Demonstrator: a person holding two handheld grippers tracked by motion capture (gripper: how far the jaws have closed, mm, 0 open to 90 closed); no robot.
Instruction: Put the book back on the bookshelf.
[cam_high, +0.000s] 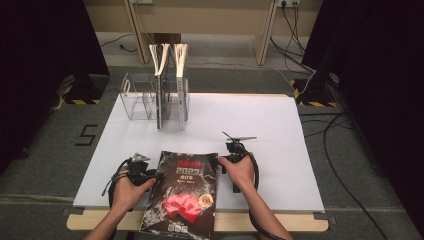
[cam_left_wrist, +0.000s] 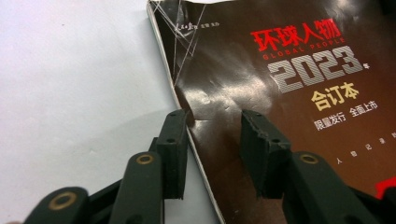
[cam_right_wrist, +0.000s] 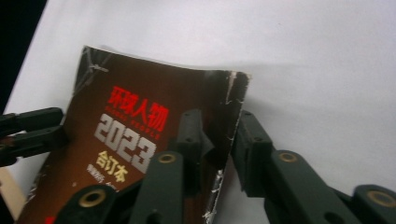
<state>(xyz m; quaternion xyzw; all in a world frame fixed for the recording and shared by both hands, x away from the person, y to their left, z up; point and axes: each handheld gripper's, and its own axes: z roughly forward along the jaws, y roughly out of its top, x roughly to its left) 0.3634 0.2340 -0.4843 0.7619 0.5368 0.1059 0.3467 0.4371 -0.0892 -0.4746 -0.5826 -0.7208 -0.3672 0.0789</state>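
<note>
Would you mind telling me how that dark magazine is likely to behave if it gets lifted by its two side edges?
The magazine will probably sag in the middle: its cover already curls by the right gripper. Its glossy cover may slip between the pads. The worn, chipped edge suggests it could tear if pinched hard by the left gripper.

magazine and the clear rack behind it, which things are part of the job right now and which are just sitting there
In the job:
- magazine, dark cover with 2023 on it
- left gripper, jaws astride its left edge with a gap
- right gripper, jaws astride its right edge

Lying about:
- clear file rack at the table's far left
- white table top
- cables on the floor
</note>
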